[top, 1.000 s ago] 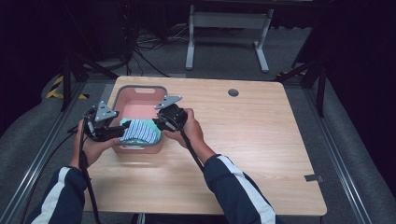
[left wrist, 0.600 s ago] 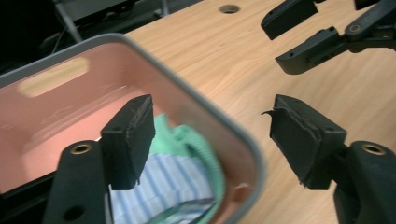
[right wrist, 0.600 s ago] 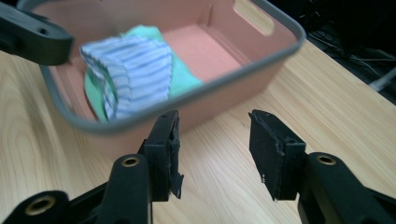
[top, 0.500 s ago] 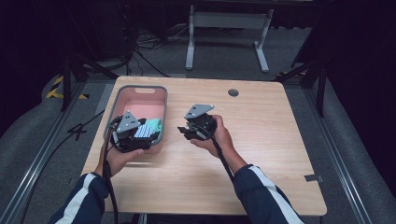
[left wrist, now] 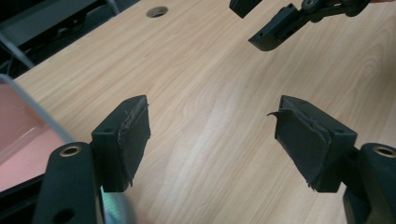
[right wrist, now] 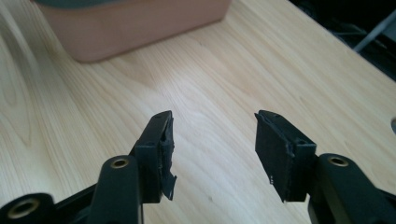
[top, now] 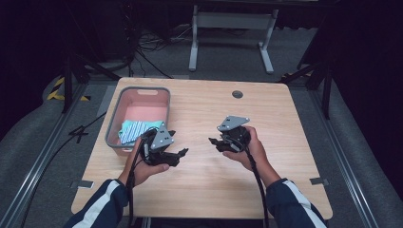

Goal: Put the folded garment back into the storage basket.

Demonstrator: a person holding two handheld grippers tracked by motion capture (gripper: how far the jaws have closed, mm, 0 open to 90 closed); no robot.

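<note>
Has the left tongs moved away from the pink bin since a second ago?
Yes. The left tongs were over the pink bin at the striped cloth; now they hang open over bare table, to the bin's right and nearer the person.

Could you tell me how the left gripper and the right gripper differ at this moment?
The left gripper hangs close beside the pink bin holding the striped cloth; the right gripper hangs farther off, over the table middle. The left's jaws point right, the right's left, facing each other. Both are open and empty.
</note>
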